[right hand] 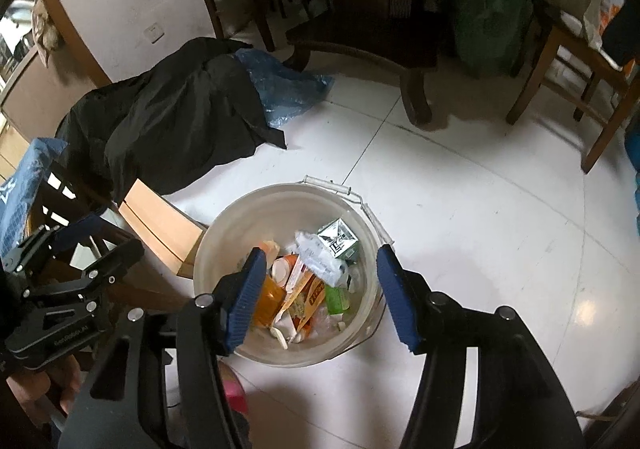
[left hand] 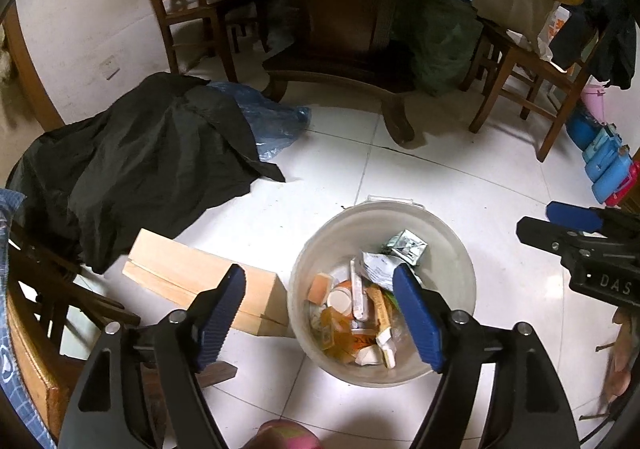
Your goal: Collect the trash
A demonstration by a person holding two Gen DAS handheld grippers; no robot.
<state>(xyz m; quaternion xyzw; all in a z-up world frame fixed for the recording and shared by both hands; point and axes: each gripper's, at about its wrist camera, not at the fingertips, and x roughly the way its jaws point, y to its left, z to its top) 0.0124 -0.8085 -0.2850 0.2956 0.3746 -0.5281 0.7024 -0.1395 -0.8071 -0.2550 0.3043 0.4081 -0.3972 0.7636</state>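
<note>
A round white bucket (left hand: 448, 249) stands on the tiled floor and holds several pieces of trash: orange packets (left hand: 340, 337), small boxes, crumpled paper and a grey-green carton (left hand: 405, 245). It also shows in the right wrist view (right hand: 240, 221), with the carton (right hand: 339, 237) near its far side. My left gripper (left hand: 320, 315) is open and empty, above the bucket's near left side. My right gripper (right hand: 322, 291) is open and empty, straddling the bucket from above. The right gripper also shows at the right edge of the left wrist view (left hand: 576, 237).
A light wooden box (left hand: 200, 281) lies left of the bucket. A black cloth (left hand: 140, 165) and a blue plastic bag (left hand: 272, 117) lie behind it. A dark wooden table base (left hand: 340, 65) and chairs (left hand: 532, 69) stand at the back. Blue containers (left hand: 604, 161) line the right wall.
</note>
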